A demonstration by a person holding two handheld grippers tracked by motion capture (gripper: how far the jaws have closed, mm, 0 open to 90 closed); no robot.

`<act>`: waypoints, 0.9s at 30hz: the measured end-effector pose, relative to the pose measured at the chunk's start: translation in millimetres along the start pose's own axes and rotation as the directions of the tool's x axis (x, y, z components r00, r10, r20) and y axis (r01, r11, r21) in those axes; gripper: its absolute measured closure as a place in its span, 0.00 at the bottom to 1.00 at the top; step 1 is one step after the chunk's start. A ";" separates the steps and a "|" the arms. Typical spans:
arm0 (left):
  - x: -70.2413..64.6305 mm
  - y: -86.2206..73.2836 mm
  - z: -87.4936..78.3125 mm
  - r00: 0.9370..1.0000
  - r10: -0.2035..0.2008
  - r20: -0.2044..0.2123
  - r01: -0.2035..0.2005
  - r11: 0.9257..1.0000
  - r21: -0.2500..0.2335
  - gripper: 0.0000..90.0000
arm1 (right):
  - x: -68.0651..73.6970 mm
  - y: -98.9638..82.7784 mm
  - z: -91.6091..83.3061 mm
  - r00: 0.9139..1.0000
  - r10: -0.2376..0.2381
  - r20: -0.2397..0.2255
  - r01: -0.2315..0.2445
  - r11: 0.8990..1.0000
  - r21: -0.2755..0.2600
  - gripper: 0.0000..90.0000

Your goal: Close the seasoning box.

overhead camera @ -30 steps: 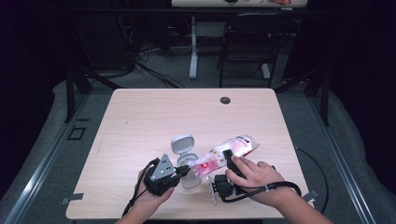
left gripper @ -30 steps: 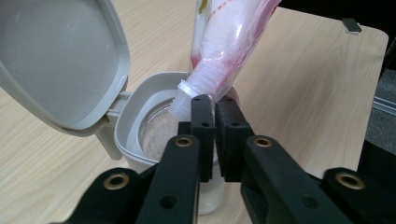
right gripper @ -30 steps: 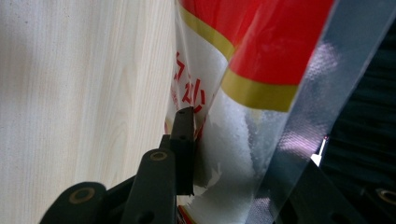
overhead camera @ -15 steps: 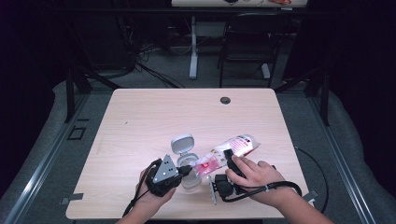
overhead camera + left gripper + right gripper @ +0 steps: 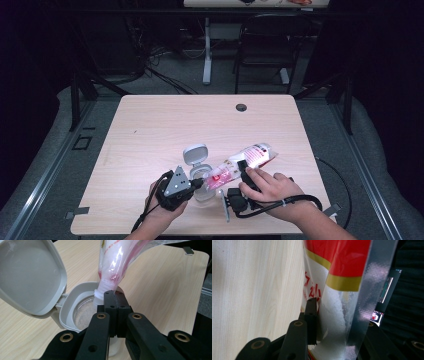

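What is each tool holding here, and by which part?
The right tool grips the red-and-clear plastic bag of white granules across its body. The left tool pinches the bag's lower mouth edge over the open grey-lidded jar.

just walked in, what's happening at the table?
A person is pouring white grains from a plastic bag into a small open container with its flip lid up. The right gripper is clamped on the bag's body and holds it tilted. The left gripper has its jaws closed together at the bag's mouth, right over the container's rim. Some grains are already inside the container. Both sit near the front edge of the wooden table.
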State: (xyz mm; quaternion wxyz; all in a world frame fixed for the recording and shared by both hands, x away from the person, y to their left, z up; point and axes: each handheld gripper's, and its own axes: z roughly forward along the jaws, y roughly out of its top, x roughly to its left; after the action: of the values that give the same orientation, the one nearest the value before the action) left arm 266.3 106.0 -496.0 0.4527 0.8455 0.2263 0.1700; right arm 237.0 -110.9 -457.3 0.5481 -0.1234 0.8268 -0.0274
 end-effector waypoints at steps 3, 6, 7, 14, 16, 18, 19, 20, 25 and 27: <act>0.4 -0.4 0.2 1.000 -0.003 0.000 0.003 1.000 0.004 1.00 | -0.7 0.9 -1.3 1.000 0.002 0.001 -0.002 1.000 -0.005 0.79; 0.5 -0.8 0.9 1.000 -0.008 0.005 0.008 1.000 0.007 1.00 | -1.5 1.6 -2.2 1.000 -0.005 0.007 0.005 1.000 -0.006 0.80; 0.9 -1.0 0.9 1.000 -0.005 0.005 0.005 1.000 0.010 1.00 | -2.1 1.9 -2.8 1.000 -0.009 0.007 0.009 1.000 -0.005 0.80; 0.9 -2.0 1.7 1.000 -0.007 0.004 0.006 1.000 0.014 1.00 | -3.3 4.0 -6.1 1.000 -0.012 0.015 0.012 1.000 -0.011 0.81; 0.8 -2.4 1.9 1.000 -0.007 0.005 0.007 1.000 0.015 1.00 | -2.9 4.1 -6.3 1.000 -0.009 0.016 0.009 1.000 -0.019 0.81; 0.5 -2.5 2.2 1.000 -0.009 0.008 0.009 1.000 0.016 1.00 | -3.6 4.6 -7.6 1.000 -0.017 0.017 0.017 1.000 -0.012 0.82; 0.2 -2.7 2.5 1.000 -0.010 0.007 0.010 1.000 0.015 1.00 | -3.5 4.7 -7.7 1.000 -0.016 0.018 0.017 1.000 -0.015 0.82; 0.0 -2.8 2.6 1.000 -0.010 0.007 0.010 1.000 0.015 1.00 | -3.7 4.9 -8.1 1.000 -0.018 0.018 0.018 1.000 -0.014 0.82; 0.3 -3.1 2.8 1.000 -0.008 0.009 0.008 1.000 0.020 1.00 | -4.3 5.8 -9.0 1.000 -0.015 0.026 0.015 1.000 -0.027 0.83; 0.2 -3.4 3.1 1.000 -0.008 0.005 0.008 1.000 0.019 1.00 | -4.8 6.2 -9.5 1.000 -0.012 0.025 0.013 1.000 -0.028 0.83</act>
State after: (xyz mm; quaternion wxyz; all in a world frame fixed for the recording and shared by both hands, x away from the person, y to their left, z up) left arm 267.3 105.7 -500.5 0.4459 0.8493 0.2303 0.1639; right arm 229.1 -104.7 -450.3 0.5564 -0.1368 0.8194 -0.0176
